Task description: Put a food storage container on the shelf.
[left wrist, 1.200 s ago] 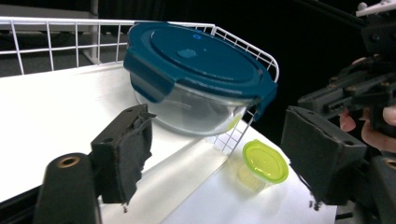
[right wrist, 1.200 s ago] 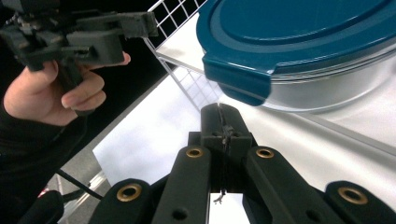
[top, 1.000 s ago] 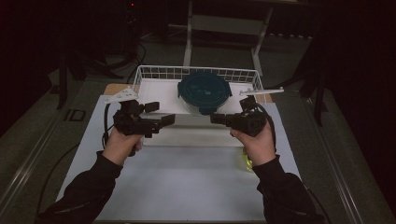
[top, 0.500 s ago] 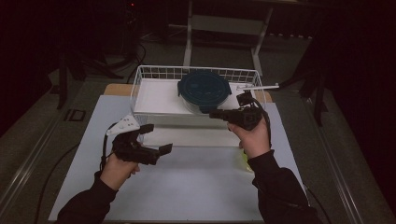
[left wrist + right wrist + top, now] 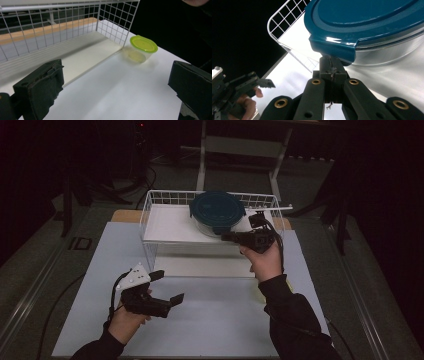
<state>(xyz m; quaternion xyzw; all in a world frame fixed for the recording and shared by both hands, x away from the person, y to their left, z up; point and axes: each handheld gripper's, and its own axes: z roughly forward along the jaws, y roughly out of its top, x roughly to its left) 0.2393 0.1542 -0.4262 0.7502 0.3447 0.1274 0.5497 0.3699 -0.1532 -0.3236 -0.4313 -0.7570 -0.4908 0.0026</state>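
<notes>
Right gripper view puts my right gripper (image 5: 331, 72) clenched, jaws pressed together, just under the tab of the teal lid (image 5: 372, 22), perhaps touching it. My left gripper (image 5: 167, 287) hangs released, well apart from that container.

The high view is dim, its surroundings sunk in near-black; light falls from above onto the white bench top (image 5: 215, 320), which looks soft and slightly grainy. The left gripper view is brighter, its near black tongs blurred. In the right gripper view glare streaks the round teal plastic lid (image 5: 367, 22).
</notes>
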